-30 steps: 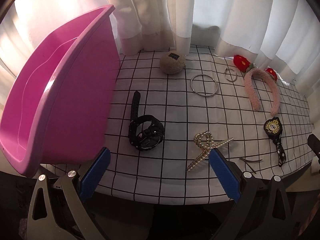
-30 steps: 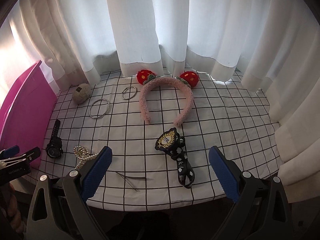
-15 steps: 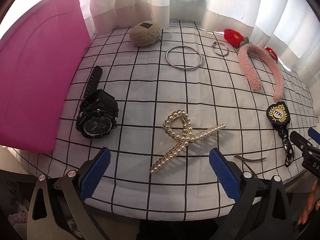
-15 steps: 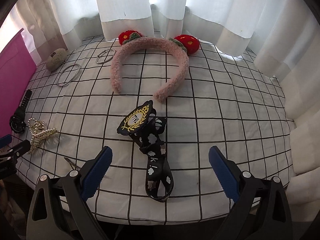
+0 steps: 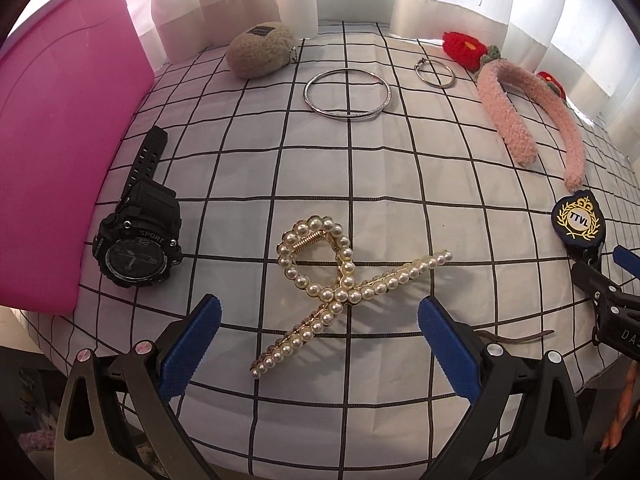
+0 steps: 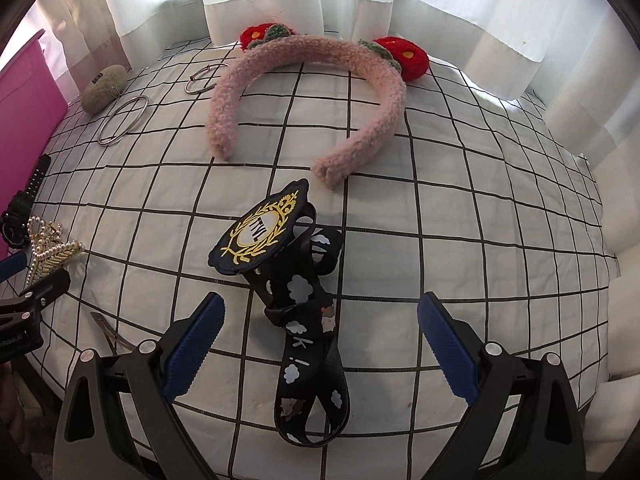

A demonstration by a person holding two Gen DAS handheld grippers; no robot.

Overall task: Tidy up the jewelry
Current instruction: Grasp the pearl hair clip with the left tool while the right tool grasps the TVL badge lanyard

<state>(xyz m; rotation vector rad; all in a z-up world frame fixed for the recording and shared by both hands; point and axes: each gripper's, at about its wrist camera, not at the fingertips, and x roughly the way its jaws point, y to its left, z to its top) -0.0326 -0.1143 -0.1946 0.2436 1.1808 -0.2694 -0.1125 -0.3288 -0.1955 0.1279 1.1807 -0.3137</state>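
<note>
My left gripper [image 5: 318, 330] has its blue-padded fingers [image 5: 192, 340] spread wide, empty, with the gold pearl-studded hair claw [image 5: 340, 280] lying between them on the grid-patterned cloth [image 5: 400, 168]. At ten o'clock sits the black sport wristwatch [image 5: 138, 236], just beside the pink plastic bin [image 5: 60, 140]. My right gripper [image 6: 320, 334] is equally released, straddling the black cloud-print strap with its gold-crested badge [image 6: 296, 276]. The pink fuzzy headband [image 6: 308, 84] lies at twelve o'clock.
</note>
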